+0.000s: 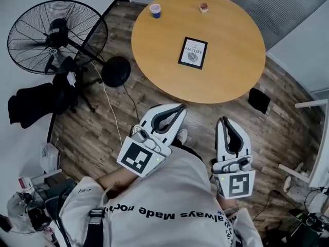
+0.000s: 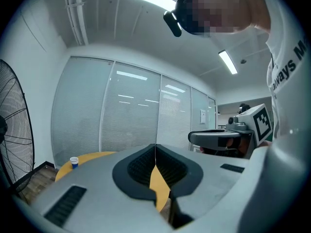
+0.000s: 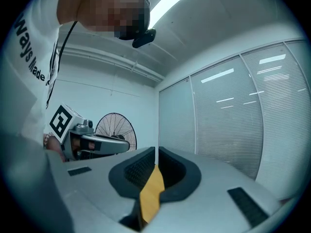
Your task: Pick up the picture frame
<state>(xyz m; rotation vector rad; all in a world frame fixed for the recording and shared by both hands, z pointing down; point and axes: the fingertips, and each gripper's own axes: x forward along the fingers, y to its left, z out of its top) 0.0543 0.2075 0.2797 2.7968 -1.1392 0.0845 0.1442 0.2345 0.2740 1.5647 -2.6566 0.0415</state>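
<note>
A black picture frame (image 1: 193, 52) with a white print lies flat near the middle of the round wooden table (image 1: 154, 50). Both grippers hang close to the person's body, well short of the table's near edge. My left gripper (image 1: 181, 108) points up and to the right, its jaws pressed together with nothing between them. My right gripper (image 1: 224, 120) points straight ahead, jaws also closed and empty. In the left gripper view the jaw tips (image 2: 155, 145) meet, and a sliver of table shows through. The right gripper view shows the same at its tips (image 3: 155, 150).
A blue and white cup (image 1: 155, 10) and a small brown object (image 1: 204, 6) stand at the table's far edge. A large black floor fan (image 1: 54, 35) and its round base (image 1: 115, 71) sit left of the table. A black block (image 1: 259, 100) lies on the wooden floor at right.
</note>
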